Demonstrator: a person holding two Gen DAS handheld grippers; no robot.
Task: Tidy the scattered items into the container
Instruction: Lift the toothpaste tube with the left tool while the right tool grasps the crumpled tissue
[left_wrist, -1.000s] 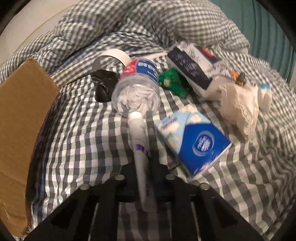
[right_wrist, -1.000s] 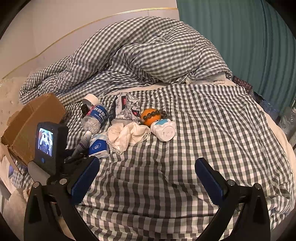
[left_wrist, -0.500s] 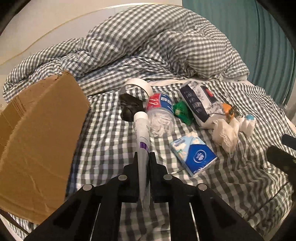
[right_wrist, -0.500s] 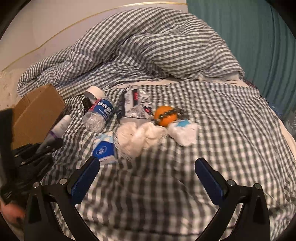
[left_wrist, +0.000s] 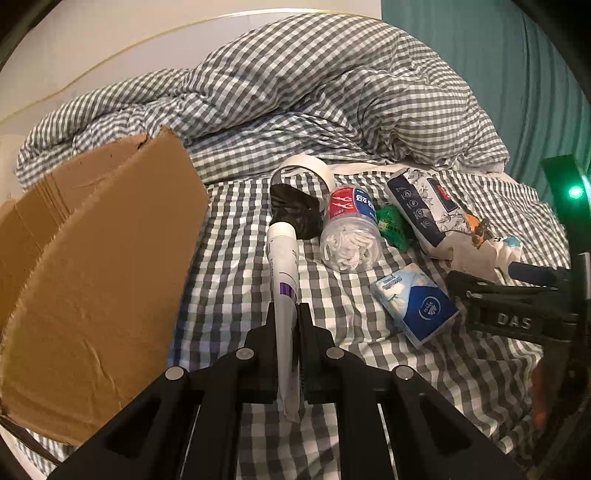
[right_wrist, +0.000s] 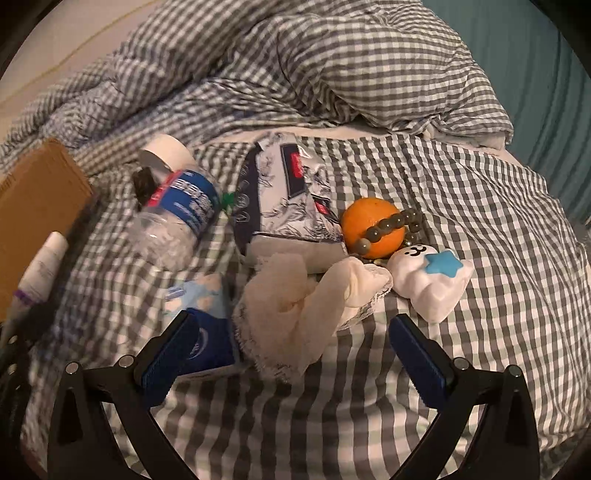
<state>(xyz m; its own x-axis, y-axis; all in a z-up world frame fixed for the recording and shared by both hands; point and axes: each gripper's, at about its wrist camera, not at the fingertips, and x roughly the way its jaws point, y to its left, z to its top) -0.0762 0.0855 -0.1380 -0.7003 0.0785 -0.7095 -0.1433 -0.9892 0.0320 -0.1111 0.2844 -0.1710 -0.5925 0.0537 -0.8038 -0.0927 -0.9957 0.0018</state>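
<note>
On a bed spread with a gingham sheet (left_wrist: 236, 258) and a rumpled checked duvet (left_wrist: 314, 92): scattered clutter. At left, a corrugated cardboard box (left_wrist: 92, 266), flaps up, inside hidden from both views. Near the middle, lying on its side, a clear ribbed plastic water bottle (left_wrist: 351, 232) with a red-and-blue label. Beside it, a glossy floral-print pouch (right_wrist: 284, 199). In front, crumpled cream cloth (right_wrist: 295, 310) with lacy edging, just beside a soft blue-and-white tissue pack (left_wrist: 413, 306). Farther right, a round orange (right_wrist: 369, 229) draped with a string of dark beads (right_wrist: 391, 225), touching a squishy white cloud toy (right_wrist: 432, 284) bearing a blue star. Behind the bottle, a white tape roll (left_wrist: 306, 170), a black crumpled bag (left_wrist: 295, 214), a green wrapper (left_wrist: 395, 225).

Left gripper (left_wrist: 288, 325): clamped tight on a slim white tube (left_wrist: 282, 266) with a purple band, raised above the sheet beside the box. Right gripper (right_wrist: 291, 350): blue-padded, spread wide, straddling the cloth, holding nothing.
</note>
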